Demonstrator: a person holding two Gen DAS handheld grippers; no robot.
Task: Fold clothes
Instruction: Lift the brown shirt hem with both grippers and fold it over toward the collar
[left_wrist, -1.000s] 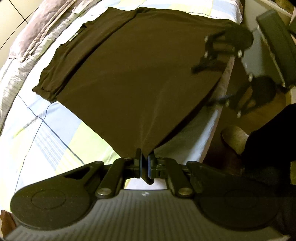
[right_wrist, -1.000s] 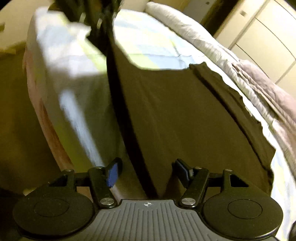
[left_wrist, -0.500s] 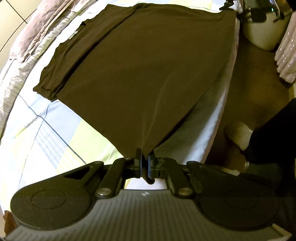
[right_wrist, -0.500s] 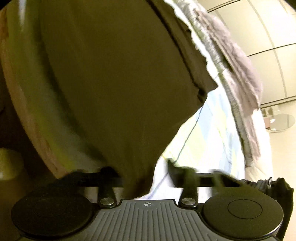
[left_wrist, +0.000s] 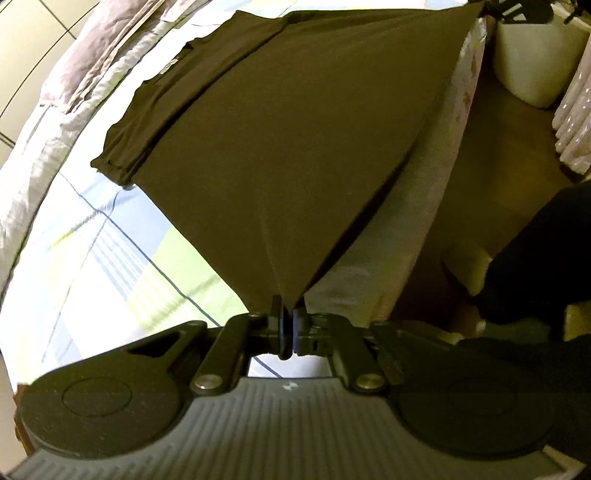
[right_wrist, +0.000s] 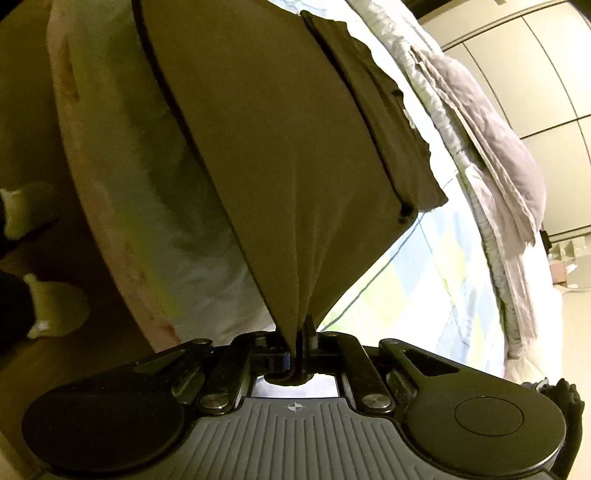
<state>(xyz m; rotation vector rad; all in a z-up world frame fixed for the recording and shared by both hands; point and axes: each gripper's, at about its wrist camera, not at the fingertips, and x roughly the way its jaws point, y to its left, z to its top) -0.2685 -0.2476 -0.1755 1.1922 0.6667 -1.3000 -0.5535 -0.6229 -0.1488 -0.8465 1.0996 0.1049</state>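
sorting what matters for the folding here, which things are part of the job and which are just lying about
Part of the job:
dark garment
left gripper, shut on a corner
right gripper, shut on another corner
bed

Just lying about:
grey blanket
white bin

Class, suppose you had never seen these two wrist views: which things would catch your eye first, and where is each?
First, the dark brown garment spread over the middle of the bed, pulled into a taut point at each near corner. The left gripper is shut on one corner and the right gripper on the other, its jaws having just closed there. Under the cloth lies a pale checked bedsheet.
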